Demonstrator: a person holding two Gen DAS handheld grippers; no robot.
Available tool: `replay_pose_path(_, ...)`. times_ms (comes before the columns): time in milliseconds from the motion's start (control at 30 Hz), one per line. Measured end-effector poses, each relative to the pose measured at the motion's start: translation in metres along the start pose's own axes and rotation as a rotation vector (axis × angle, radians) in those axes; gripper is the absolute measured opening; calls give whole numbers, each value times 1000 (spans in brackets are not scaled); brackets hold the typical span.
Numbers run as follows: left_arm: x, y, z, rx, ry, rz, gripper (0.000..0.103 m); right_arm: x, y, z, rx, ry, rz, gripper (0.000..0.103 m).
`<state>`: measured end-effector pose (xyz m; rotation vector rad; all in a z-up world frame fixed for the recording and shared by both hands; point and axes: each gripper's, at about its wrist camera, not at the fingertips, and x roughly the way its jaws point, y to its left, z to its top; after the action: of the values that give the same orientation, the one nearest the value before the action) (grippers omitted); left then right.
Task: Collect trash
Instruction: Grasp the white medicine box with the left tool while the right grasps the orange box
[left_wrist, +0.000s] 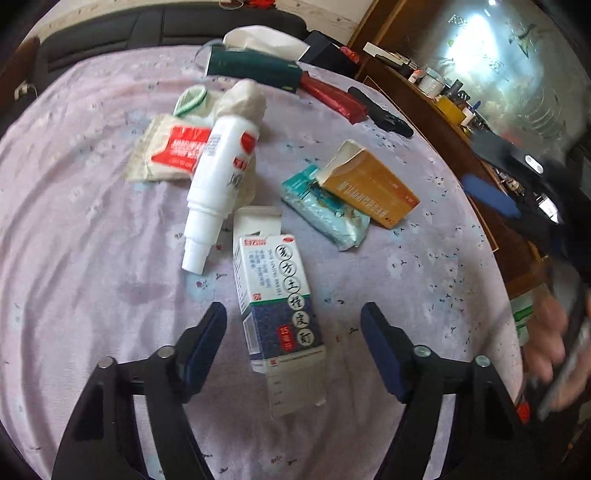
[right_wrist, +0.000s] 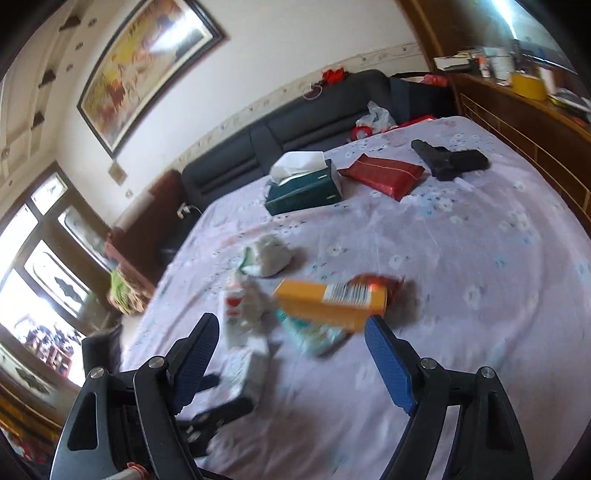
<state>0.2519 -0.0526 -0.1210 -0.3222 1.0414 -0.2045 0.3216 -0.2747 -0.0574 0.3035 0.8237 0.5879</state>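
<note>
The left gripper (left_wrist: 293, 325) hangs over the bedsheet (left_wrist: 92, 258), jaws apart, the blue-and-white medicine box (left_wrist: 275, 295) lying between them, untouched. The right gripper (right_wrist: 291, 339) gapes empty near the orange box (right_wrist: 328, 301).

Daylight enters from the window (right_wrist: 44, 258), which is overexposed. Glare washes the framed picture (right_wrist: 147, 62) and the glass panel (left_wrist: 480, 55). The right wrist view is motion-blurred, above all the orange box (right_wrist: 328, 299). Both fisheye pictures bend and darken at the edges.

A bed sheet (left_wrist: 92, 206) carries a bottle (left_wrist: 218, 173), cartons, wipe packets.
</note>
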Motion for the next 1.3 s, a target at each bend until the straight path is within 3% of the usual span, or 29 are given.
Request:
replay_pose_path(67,4,5,-3,-18,39,-10,41,18,-6,14,-24,28,-7,85)
replay_pose_path(267,-10,14,-3,-51,-2,-36,37,79,-33,33,-15,155,13,85)
replay_pose_path(333,-17,17,-2,-60,-22,-37,37,87,-38,29,-8,185,14,85)
replay_pose_path(467,-17,19,-3,-73,-8,-46,37,79,-32,5,-10,245,109,85)
replay_pose_path(700,-16,9,-1,-41,-17,-36,37,76,0,-27,-191,254,-53,85)
replay_pose_path(967,-13,11,-1,-49,-16,-30,37,87,16,-22,-365,288,-133,86)
replay_pose_path(1067,-13,12,-1,-52,-20,-24,37,91,12,-13,-359,283,-86,89)
replay_pose_path(1133,-13,14,0,-61,-17,-27,37,100,4,-11,-335,325,-49,89)
replay_pose_path(1300,-15,14,0,-67,-17,-31,37,94,1,-26,-312,369,45,89)
